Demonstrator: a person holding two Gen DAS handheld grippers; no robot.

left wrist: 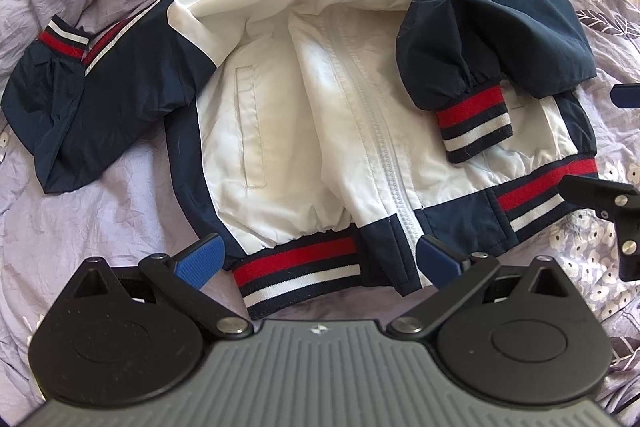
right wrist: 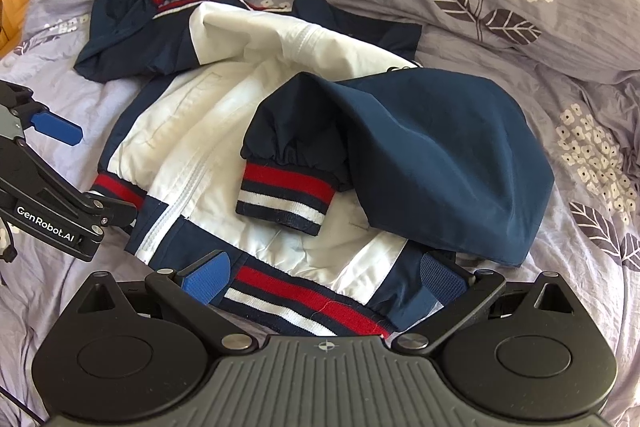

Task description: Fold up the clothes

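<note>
On the lilac bedspread (left wrist: pixel 100 211) with its leaf-and-flower print, the jacket (left wrist: pixel 304 115) lies front-up and zipped, hem toward me, collar away. I judge the fold barely begun: the right sleeve (right wrist: pixel 420 155) is already brought in over the chest, its striped cuff (right wrist: pixel 286 197) resting on the white panel, while the left sleeve (left wrist: pixel 60 107) is not yet folded and sprawls out to the side on the bedding, cuff (left wrist: pixel 64 41) pointing away. What is left, as I read it, is to bring that left sleeve across and then fold the body up from the hem. My left gripper (left wrist: pixel 316 259) is spread wide with its blue pads on either side of the ribbed hem (left wrist: pixel 298 269) near the zipper (left wrist: pixel 384 155), holding nothing that I can see; my right gripper (right wrist: pixel 324 277) is likewise spread apart over the hem's right-hand stretch, one pad lying on or just above the navy corner, and I cannot tell whether it touches. The jacket is a small bomber type: white front panels, navy sides and sleeves, red, white and navy banding at hem and cuffs, a welt pocket (left wrist: pixel 250 127) on the left panel. The fabric looks thin and slippery, puffed and creased rather than flat, so I expect the folded sleeve may slide.
</note>
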